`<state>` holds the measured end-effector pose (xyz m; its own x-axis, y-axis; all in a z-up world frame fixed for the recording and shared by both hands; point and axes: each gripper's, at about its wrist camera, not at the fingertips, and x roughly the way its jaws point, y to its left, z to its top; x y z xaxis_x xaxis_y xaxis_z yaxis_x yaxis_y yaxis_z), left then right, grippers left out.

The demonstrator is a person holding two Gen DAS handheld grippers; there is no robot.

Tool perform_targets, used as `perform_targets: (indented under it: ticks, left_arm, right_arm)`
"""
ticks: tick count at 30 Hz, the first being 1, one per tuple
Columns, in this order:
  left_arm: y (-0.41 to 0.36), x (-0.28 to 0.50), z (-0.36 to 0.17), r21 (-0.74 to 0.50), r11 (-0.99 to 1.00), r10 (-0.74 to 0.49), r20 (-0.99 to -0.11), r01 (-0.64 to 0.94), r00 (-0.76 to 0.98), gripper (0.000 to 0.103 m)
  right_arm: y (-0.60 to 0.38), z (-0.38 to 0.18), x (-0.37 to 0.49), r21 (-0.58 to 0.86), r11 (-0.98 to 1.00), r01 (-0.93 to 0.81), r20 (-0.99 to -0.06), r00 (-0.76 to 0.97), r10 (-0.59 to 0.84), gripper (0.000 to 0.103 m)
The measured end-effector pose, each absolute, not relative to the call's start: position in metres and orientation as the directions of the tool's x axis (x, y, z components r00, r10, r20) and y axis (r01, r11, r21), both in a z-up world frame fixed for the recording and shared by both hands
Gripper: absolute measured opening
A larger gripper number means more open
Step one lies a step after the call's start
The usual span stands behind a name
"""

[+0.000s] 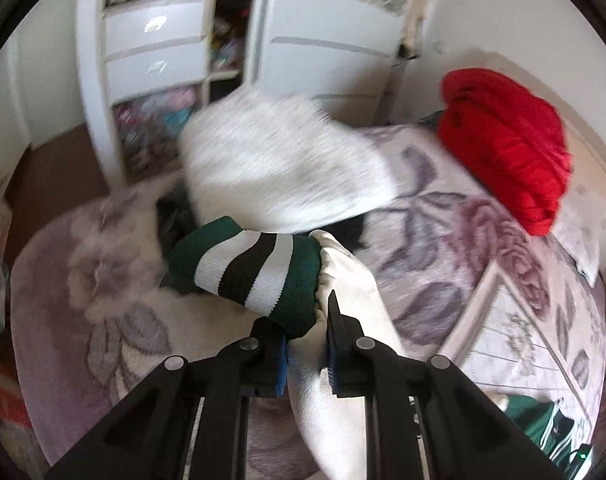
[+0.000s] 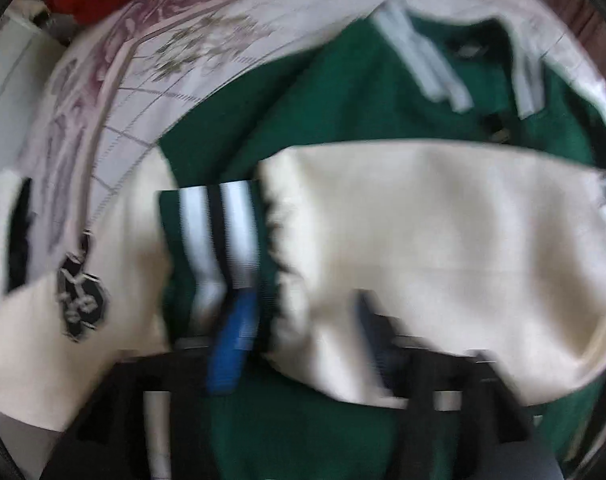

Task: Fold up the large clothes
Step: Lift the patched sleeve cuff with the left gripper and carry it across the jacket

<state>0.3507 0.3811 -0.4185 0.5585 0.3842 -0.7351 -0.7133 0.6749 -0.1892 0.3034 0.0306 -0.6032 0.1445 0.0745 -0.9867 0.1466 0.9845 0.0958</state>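
**Left gripper has one sleeve up, right gripper stands spread over the other**

And here's the left gripper [image 1: 307, 320], pressed together on the cream sleeve [image 1: 343, 280] just behind its green-and-white striped cuff [image 1: 255, 272]. The cuff juts out ahead and to the left of the fingers, while the sleeve trails back under the tool, so its long axis runs roughly along the line the gripper points. It is held off the floral bedspread [image 1: 443, 208], with a grey-white cushion [image 1: 279, 168] and a red garment [image 1: 507, 144] beyond.

Over to the right gripper [image 2: 299, 320], pointing straight down at the varsity jacket [image 2: 343, 96] spread on the bed. Its jaws stand wide, one blue pad [image 2: 233, 344] over a second striped cuff [image 2: 219, 232], the dark finger over a cream sleeve [image 2: 443, 232] that lies crosswise from left to right across the green body. That sleeve sits right beneath this hand, so the right one is clearly the nearer.

Whether those pads touch the cloth I cannot tell (the view is badly smeared). The jacket's hem is cut off at the bottom, and how the two sleeves join the body is hidden under folds.
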Motion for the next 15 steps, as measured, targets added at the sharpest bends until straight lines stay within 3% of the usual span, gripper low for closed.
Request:
perform_targets:
  ticks: [6, 15]
  left_arm:
    - [0.293, 0.389, -0.363, -0.108, 0.822, 0.373, -0.64, -0.559, 0.672, 0.011]
    - [0.096, 0.439, -0.344, -0.055, 0.976, 0.126, -0.639, -0.209, 0.759, 0.011]
  right_arm:
    - [0.004, -0.576, 0.283, -0.114, 0.99, 0.088, -0.972, 0.198, -0.13, 0.088]
    - [-0.06, -0.577, 0.273, -0.053, 0.99, 0.131, -0.977, 0.2, -0.079, 0.091]
